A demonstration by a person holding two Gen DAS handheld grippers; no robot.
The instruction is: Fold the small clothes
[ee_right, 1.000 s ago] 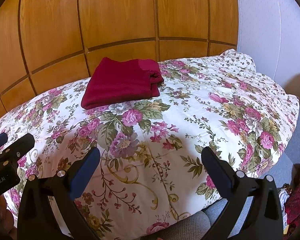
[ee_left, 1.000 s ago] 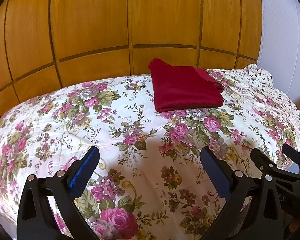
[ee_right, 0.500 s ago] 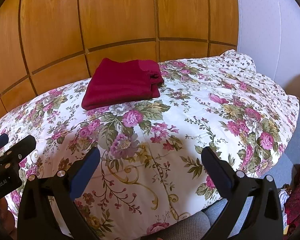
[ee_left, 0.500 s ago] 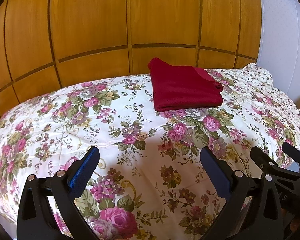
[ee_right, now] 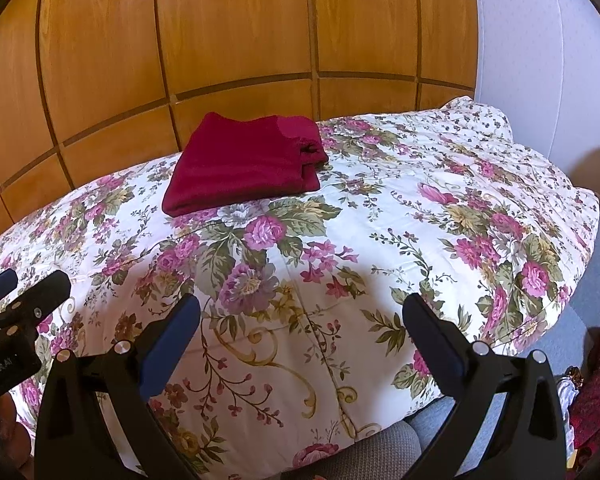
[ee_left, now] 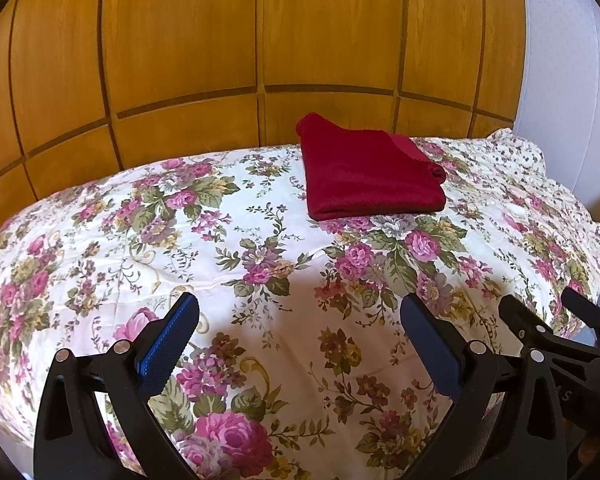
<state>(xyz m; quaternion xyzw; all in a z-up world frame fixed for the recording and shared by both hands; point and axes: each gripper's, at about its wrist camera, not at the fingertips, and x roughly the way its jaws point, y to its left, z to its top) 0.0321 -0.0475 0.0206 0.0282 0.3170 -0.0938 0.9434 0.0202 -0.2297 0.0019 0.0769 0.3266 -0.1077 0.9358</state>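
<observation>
Both tools hang above the near edge of the bed, side by side, each released with its jaws spread wide and nothing between them; the left tool shows blue ribbed pads on its fingers, and in its own view the right tool pokes in at about 4 o'clock; from the right tool the left one shows at about 9 o'clock, its black body carrying white lettering too small to read; neither tool touches the cloth or the cover.

A dark red garment lies folded into a neat, flat rectangle on the far side of the bed, close to the wooden panelled wall; from the left tool it sits at about 1 o'clock, from the right tool at about 11 o'clock, well apart from both; its layered folded edges face the right side, where a small dark gap shows between the layers.

Under it spreads a cream quilt printed with pink and purple roses and green leaves, lying fairly smooth with a few shallow creases; a pale wall stands at the right; more dark red fabric lies low at about 4 o'clock in the right view, off the bed, near grey flooring.
</observation>
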